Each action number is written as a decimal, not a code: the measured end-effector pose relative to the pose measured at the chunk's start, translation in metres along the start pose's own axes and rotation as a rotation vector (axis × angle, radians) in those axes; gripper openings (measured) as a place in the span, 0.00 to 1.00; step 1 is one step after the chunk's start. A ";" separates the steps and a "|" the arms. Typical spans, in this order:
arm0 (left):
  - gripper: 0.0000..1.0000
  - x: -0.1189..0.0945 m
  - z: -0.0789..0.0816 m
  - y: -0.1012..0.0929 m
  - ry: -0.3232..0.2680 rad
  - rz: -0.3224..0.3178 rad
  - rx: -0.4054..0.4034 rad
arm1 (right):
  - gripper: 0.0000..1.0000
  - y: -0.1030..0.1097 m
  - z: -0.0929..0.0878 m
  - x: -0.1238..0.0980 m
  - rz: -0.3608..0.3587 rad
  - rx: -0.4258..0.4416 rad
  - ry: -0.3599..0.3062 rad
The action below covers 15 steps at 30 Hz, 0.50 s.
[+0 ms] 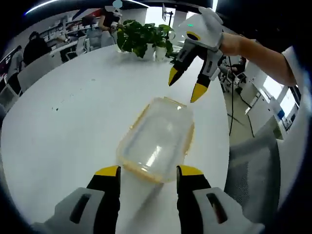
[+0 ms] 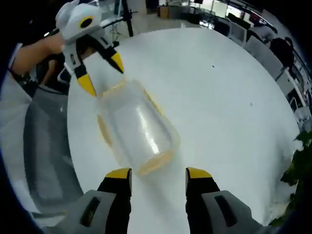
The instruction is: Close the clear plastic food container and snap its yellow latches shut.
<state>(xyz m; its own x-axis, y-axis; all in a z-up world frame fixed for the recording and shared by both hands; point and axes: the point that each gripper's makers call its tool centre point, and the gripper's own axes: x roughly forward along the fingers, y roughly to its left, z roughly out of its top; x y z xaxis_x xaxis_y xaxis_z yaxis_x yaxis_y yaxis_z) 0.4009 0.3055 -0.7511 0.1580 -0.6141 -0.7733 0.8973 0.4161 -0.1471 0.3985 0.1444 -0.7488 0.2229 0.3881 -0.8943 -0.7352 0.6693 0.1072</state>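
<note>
A clear plastic food container (image 1: 157, 138) with a yellow rim lies on the round white table (image 1: 73, 112), its lid resting on top. My left gripper (image 1: 148, 171) stands open just short of the container's near end, nothing between its jaws. The right gripper (image 1: 185, 86) hovers open above the far end, tips pointing down. In the right gripper view the same container (image 2: 137, 127) lies ahead of my open right gripper (image 2: 158, 174), and the left gripper (image 2: 102, 74) hangs open over its far end. I cannot tell how the yellow latches stand.
Potted green plants (image 1: 144, 38) stand at the table's far edge. A grey chair (image 1: 253, 170) sits close to the table edge beside the container, also seen as the grey chair (image 2: 44, 146). Desks and people fill the office behind.
</note>
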 end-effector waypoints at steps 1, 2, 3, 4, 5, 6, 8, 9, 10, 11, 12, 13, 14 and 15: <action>0.43 0.002 -0.001 -0.001 0.001 0.012 -0.024 | 0.42 0.001 0.003 0.001 0.002 0.032 -0.019; 0.43 0.004 -0.003 -0.001 0.009 0.020 -0.035 | 0.42 0.001 0.004 0.002 -0.002 0.078 -0.031; 0.43 0.004 -0.005 0.000 0.018 0.049 -0.065 | 0.42 -0.001 0.003 0.005 -0.011 0.122 -0.028; 0.42 0.004 -0.004 0.004 0.003 0.089 -0.080 | 0.42 -0.002 0.000 0.006 -0.022 0.148 -0.016; 0.41 0.004 -0.006 0.007 0.017 0.119 -0.059 | 0.42 -0.004 -0.003 0.008 -0.036 0.171 -0.005; 0.41 0.006 -0.010 0.004 0.038 0.117 -0.041 | 0.42 -0.005 -0.003 0.010 -0.042 0.174 -0.007; 0.41 0.008 -0.011 -0.001 0.024 0.111 -0.130 | 0.42 -0.004 -0.002 0.012 -0.044 0.215 -0.016; 0.41 0.010 -0.009 -0.004 0.005 0.101 -0.172 | 0.42 -0.002 -0.001 0.014 -0.037 0.247 -0.025; 0.40 0.010 -0.010 -0.004 0.005 0.102 -0.185 | 0.42 -0.002 -0.002 0.015 -0.038 0.270 -0.026; 0.40 0.010 -0.013 -0.002 0.010 0.118 -0.228 | 0.42 -0.004 -0.003 0.016 -0.045 0.304 -0.031; 0.40 0.012 -0.013 -0.002 0.008 0.112 -0.245 | 0.42 -0.004 -0.004 0.018 -0.045 0.317 -0.030; 0.40 0.013 -0.013 -0.001 -0.002 0.108 -0.292 | 0.42 -0.003 -0.007 0.020 -0.039 0.334 -0.022; 0.40 0.014 -0.013 -0.002 -0.010 0.101 -0.329 | 0.42 -0.003 -0.008 0.022 -0.037 0.355 -0.021; 0.40 0.016 -0.012 -0.004 -0.019 0.085 -0.369 | 0.42 -0.002 -0.009 0.024 -0.031 0.383 -0.023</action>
<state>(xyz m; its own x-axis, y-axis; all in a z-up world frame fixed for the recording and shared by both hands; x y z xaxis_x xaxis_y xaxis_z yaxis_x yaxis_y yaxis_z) 0.3950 0.3025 -0.7700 0.2360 -0.5777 -0.7814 0.6727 0.6774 -0.2977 0.3997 0.1469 -0.7746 0.2592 0.3748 -0.8901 -0.4364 0.8676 0.2383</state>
